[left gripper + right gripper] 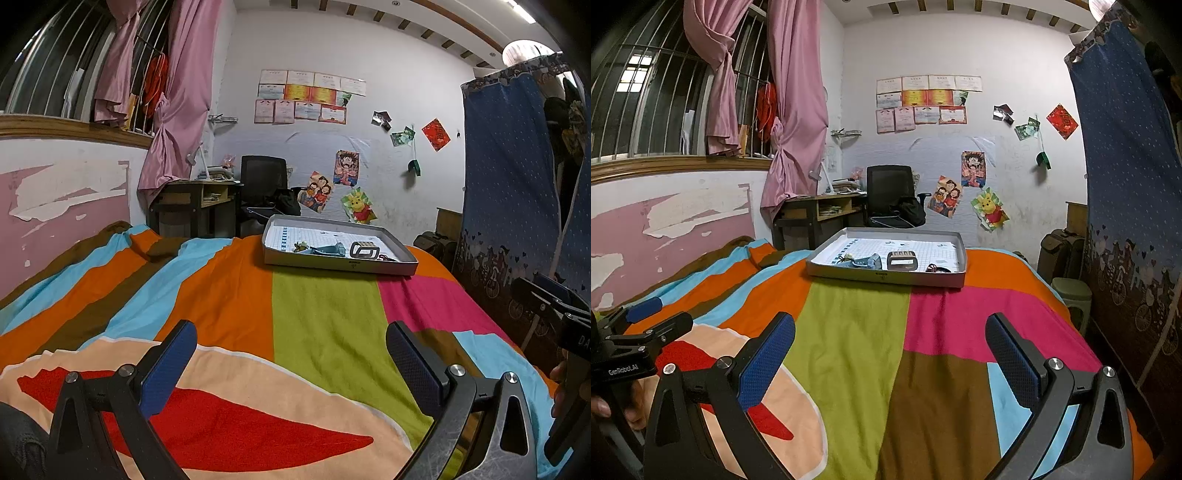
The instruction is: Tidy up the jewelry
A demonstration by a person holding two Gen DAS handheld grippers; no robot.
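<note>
**Both grippers wide open and empty, tray of jewelry well ahead on the bed**

Your left gripper (291, 354) and right gripper (890, 347) each hover low over the striped bedspread (857, 332) with jaws spread wide and nothing between them. The shallow grey tray (886, 276) sits well apart from both, just above frame centre, its long axis running across your view. Inside it, along the near edge, lie a small greenish trinket (849, 257) at the left, a pale blue piece (868, 261) beside it, a brown-and-grey clasp-like item (902, 261) in the middle, and a dark reddish bit (936, 268) to the right; they are too small to name surely. From the right wrist view the tray lies nearly dead ahead, while from the left it sits right of centre, so your right gripper looks better lined up for the reach.
</note>
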